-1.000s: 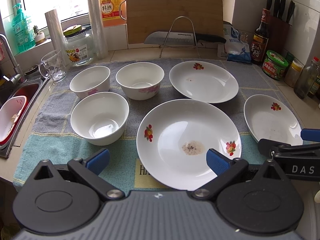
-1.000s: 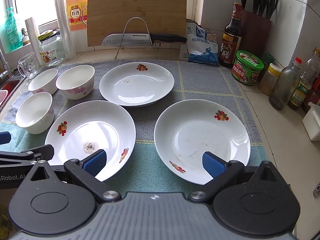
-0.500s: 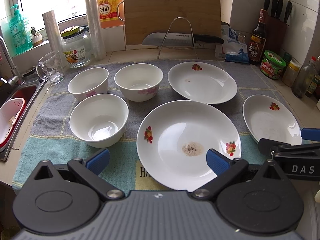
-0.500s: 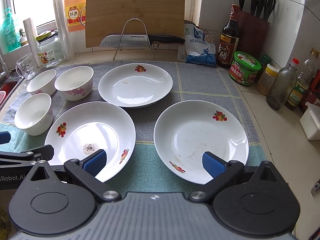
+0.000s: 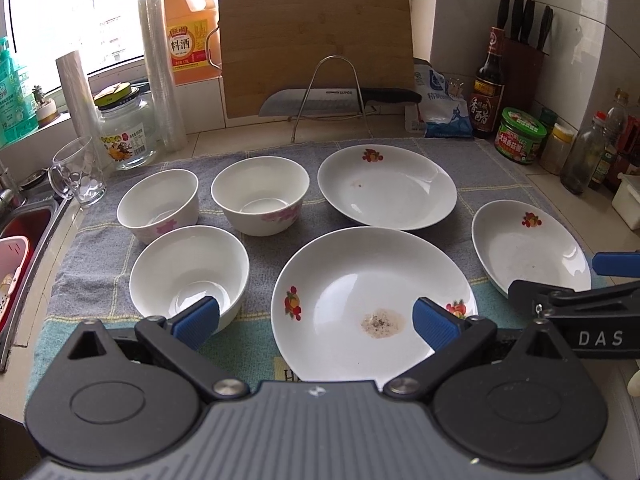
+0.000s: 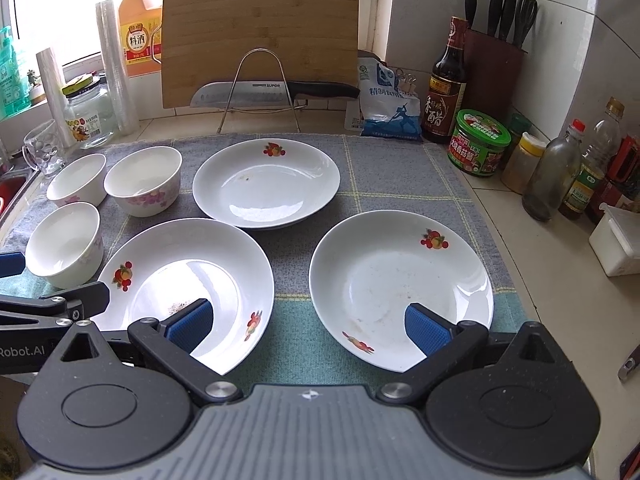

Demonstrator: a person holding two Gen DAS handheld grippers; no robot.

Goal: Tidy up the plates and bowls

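Three white fruit-print plates lie on a grey-green towel (image 5: 100, 240): a near plate with a speck stain (image 5: 360, 292) (image 6: 208, 276), a far plate (image 5: 386, 186) (image 6: 266, 182), and a right plate (image 5: 528, 244) (image 6: 396, 280). Three white bowls stand at the left: a near bowl (image 5: 190, 272) (image 6: 64, 242), a far-left bowl (image 5: 158, 200) (image 6: 76, 178) and a pink-flowered bowl (image 5: 260, 192) (image 6: 144, 180). My left gripper (image 5: 316, 318) is open over the near plate's front edge, holding nothing. My right gripper (image 6: 308, 322) is open in front of the right plate, holding nothing.
A bamboo cutting board (image 5: 316, 44) and a knife on a wire rack (image 5: 340, 96) stand behind the towel. Sauce bottles and jars (image 6: 480, 142) line the right counter. A glass mug (image 5: 78, 172), jar and sink (image 5: 20, 240) are at the left.
Both grippers have tilted or pulled back slightly, so the dishes sit a little lower in view. Nothing on the towel has moved, and both jaws stay open.
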